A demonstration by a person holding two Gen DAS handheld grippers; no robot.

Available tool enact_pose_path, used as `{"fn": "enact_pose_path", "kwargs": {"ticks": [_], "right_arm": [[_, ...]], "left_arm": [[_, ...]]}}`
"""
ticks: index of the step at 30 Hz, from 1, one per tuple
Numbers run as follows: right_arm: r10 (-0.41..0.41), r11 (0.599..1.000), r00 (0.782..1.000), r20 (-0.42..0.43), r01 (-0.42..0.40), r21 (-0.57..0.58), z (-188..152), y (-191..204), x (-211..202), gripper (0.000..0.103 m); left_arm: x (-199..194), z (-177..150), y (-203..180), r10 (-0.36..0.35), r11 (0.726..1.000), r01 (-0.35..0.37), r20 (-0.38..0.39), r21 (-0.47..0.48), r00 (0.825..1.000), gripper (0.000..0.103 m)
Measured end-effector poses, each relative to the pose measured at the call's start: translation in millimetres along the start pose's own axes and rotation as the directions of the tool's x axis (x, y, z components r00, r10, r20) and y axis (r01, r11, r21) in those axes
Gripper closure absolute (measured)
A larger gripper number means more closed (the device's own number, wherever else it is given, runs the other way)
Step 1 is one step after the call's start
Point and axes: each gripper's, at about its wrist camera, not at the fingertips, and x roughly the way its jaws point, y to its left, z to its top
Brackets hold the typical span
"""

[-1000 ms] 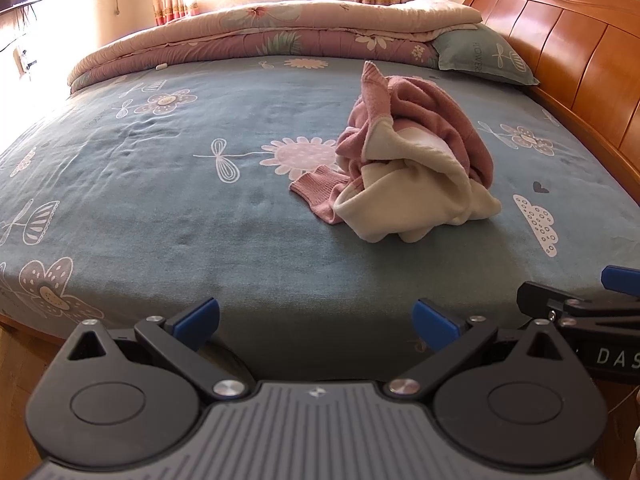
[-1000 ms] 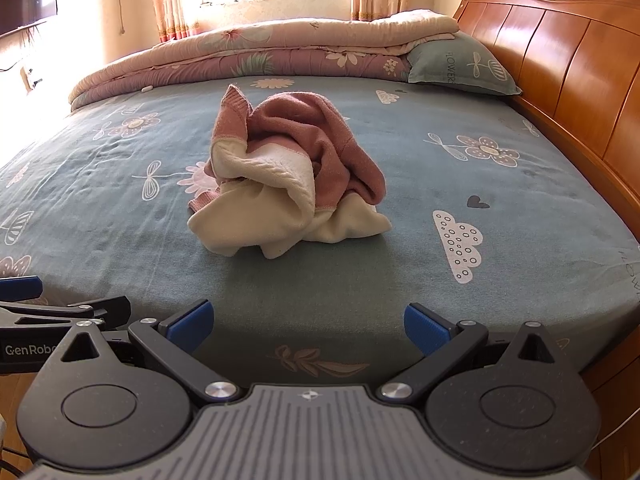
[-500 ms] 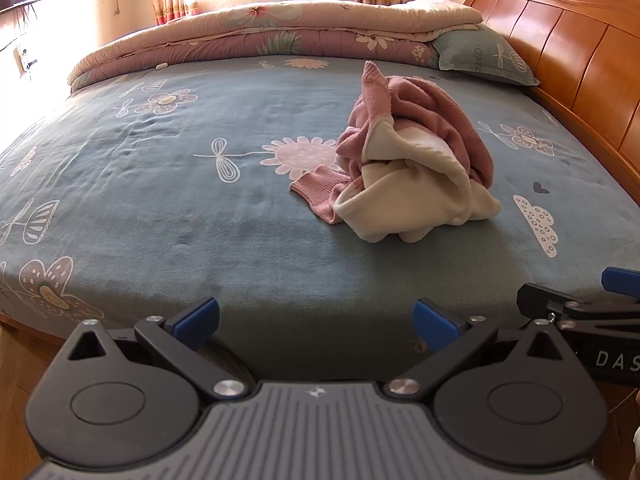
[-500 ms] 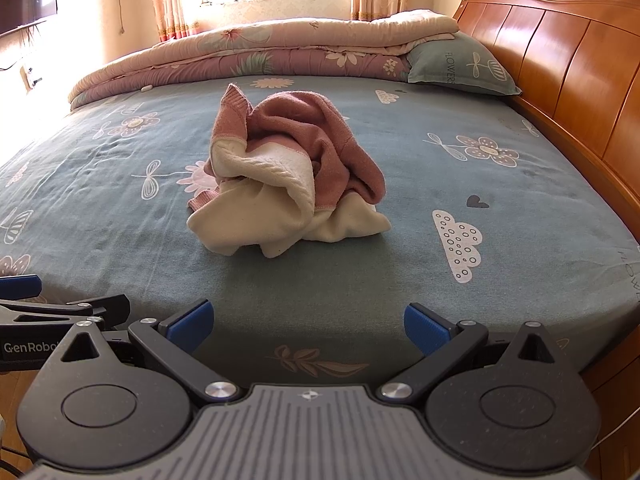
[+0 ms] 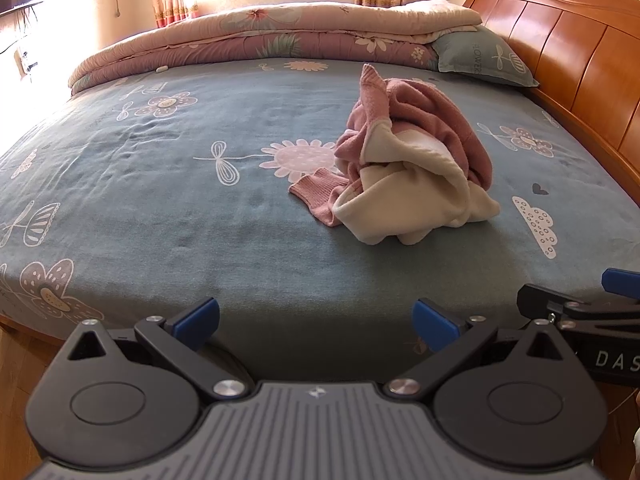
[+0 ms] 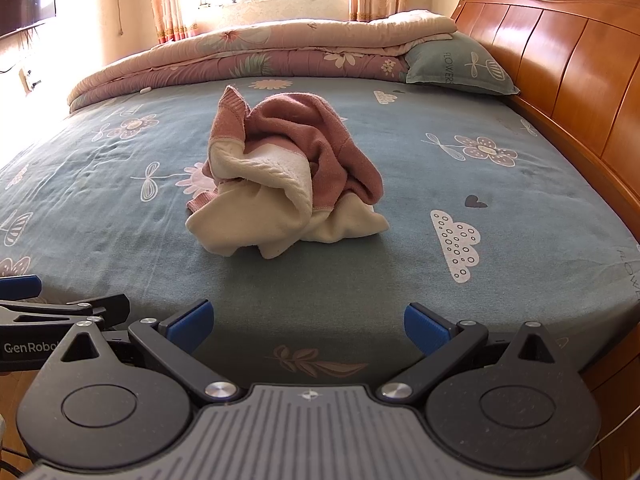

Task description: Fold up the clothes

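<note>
Left wrist view: left gripper (image 5: 316,316) jaws apart, empty, at near bed (image 5: 160,200) edge, crumpled pink-cream garment (image 5: 408,168) far right, untouched; right wrist view: right gripper (image 6: 308,322) also apart, garment (image 6: 288,176) mid-bed ahead—pre-grasp, next likely reach in, spread flat.

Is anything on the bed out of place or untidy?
Yes: the pink and cream garment lies crumpled in a heap mid-bed, one pink cuff sticking out flat. Nothing else stands out.

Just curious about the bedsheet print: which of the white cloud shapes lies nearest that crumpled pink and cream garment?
The big dotted cloud right of the garment, near the bed's front edge below a dark heart. The other cloud is small, far back near the pillow.
</note>
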Motion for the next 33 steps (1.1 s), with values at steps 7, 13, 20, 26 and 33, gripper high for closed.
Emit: {"fn": "enact_pose_path", "kwargs": {"ticks": [7,13,20,26,33], "right_arm": [[0.001,1.000,1.000,0.001,-0.001,-0.001,0.4,0.2,0.1,0.000],[0.000,1.000,1.000,0.001,0.000,-0.003,0.8,0.4,-0.1,0.000],[-0.003,1.000,1.000,0.001,0.003,-0.008,1.4,2.2,-0.1,0.000],[0.000,1.000,1.000,-0.005,0.000,-0.010,2.1,2.9,2.7,0.000],[0.002,1.000,1.000,-0.007,-0.002,-0.009,2.4,2.2,4.1,0.000]], "left_arm": [[-0.2,0.3,0.3,0.001,1.000,-0.001,0.001,-0.003,1.000,0.001],[-0.2,0.6,0.7,0.003,1.000,-0.003,0.001,-0.003,1.000,0.001],[0.6,0.4,0.8,0.011,1.000,-0.011,0.001,0.001,1.000,0.001],[3.1,0.9,1.3,0.020,1.000,-0.020,-0.005,0.002,1.000,0.001],[3.8,1.1,0.6,0.027,1.000,-0.027,-0.005,0.006,1.000,0.001]]}}
